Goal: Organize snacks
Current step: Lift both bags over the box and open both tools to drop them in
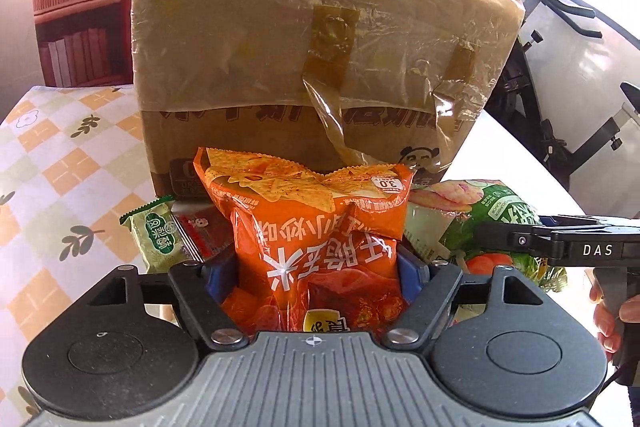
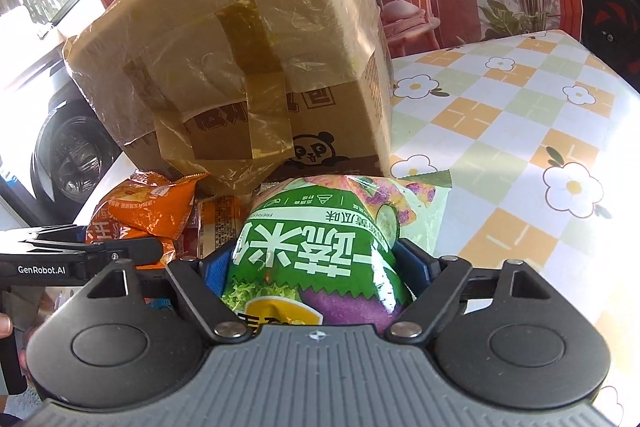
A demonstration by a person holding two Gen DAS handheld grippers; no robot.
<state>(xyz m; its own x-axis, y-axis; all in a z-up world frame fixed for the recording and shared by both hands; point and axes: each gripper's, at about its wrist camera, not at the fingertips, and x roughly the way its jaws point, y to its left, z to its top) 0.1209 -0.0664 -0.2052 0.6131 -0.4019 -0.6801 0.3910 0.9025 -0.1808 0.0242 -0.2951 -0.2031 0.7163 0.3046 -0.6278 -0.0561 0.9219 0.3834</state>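
The orange chip bag [image 1: 316,247] sits clamped between the left gripper [image 1: 318,273] pads; beside it the green chip bag [image 2: 320,247] is pinched by the right gripper [image 2: 320,267]. Small packets [image 1: 176,239] lie alongside. A taped cardboard box [image 1: 312,59] looms just behind, on the checked tablecloth [image 2: 520,131].

Both wrist cams sit low and close, looking forward at the tall tape-wrapped brown cardboard box [image 1: 312,39], which fills the frame. Left cam views its face from box-left, right cam from box-right [image 2: 240,59]. Shared: that box, the orange chip bag [image 1: 316,227] [image 2: 148,211], green veggie-crisp bag [image 1: 492,223] [image 2: 320,247], flower-check tablecloth [image 1: 60,147] [image 2: 520,131].
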